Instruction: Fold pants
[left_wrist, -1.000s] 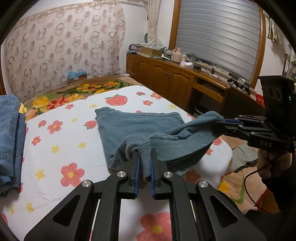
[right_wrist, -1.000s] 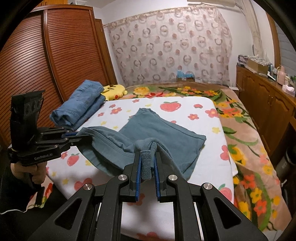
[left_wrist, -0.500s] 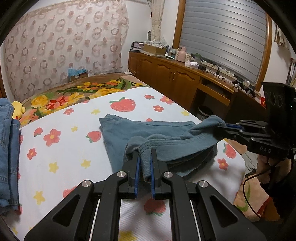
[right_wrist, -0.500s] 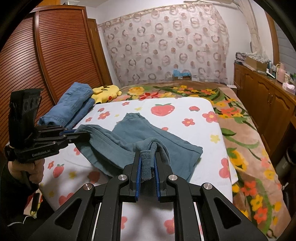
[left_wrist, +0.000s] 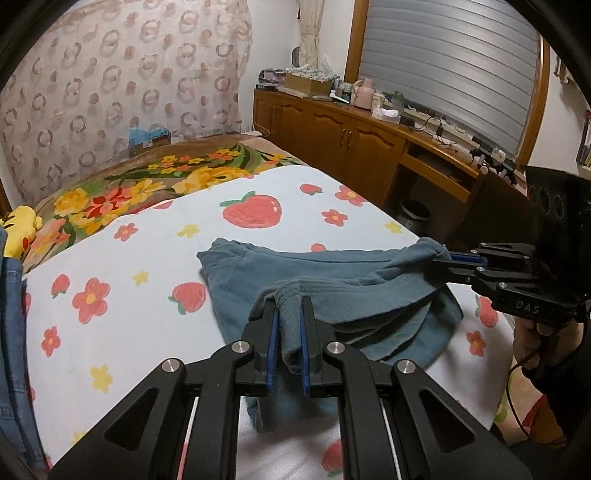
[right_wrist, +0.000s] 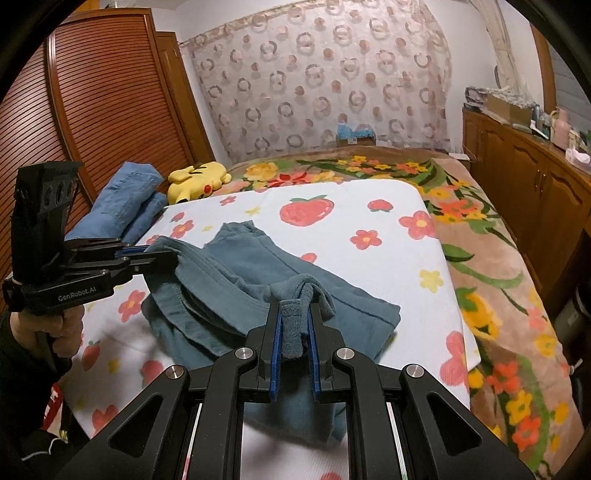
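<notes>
Now both the left tongs (left_wrist: 287, 317) and right tongs (right_wrist: 294, 325) pinch bunched, ribbed edges of the soft teal pants (right_wrist: 258, 266), draped in folds over the flower-printed bed (right_wrist: 388, 229).

"DAS" is read on the body of the right gripper (left_wrist: 452, 262), at the right of the left wrist view. "GenRobot.AI" is printed on the left gripper (right_wrist: 162, 254), at the left of the right wrist view.
</notes>
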